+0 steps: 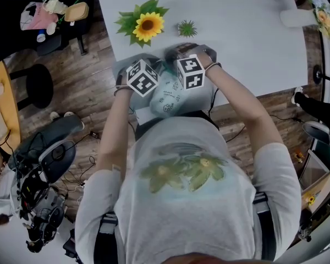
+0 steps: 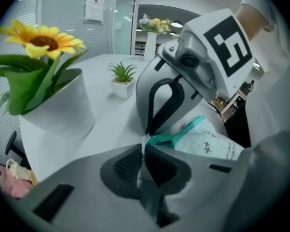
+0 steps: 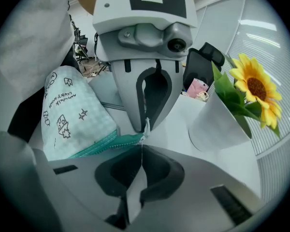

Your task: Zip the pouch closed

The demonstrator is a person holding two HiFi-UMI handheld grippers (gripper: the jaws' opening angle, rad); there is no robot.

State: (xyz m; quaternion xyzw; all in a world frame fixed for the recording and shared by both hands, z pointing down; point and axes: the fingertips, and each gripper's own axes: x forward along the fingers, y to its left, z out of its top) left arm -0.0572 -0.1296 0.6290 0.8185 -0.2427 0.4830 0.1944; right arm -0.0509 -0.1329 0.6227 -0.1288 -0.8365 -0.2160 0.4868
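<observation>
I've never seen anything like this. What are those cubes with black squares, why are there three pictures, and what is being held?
There is no robot: a person holds a two-jaw gripper in each hand, and the patterned cubes are part of those. One picture comes from a camera on the person's head, looking down. The others come from cameras riding on the left gripper and the right gripper, each looking along its own jaws. On the white table stand a sunflower and a small green plant. Between the grippers is a pale printed pouch with a teal zip. The left gripper is shut on the zip's end; the right is shut too, apparently on the small metal zip pull.
</observation>
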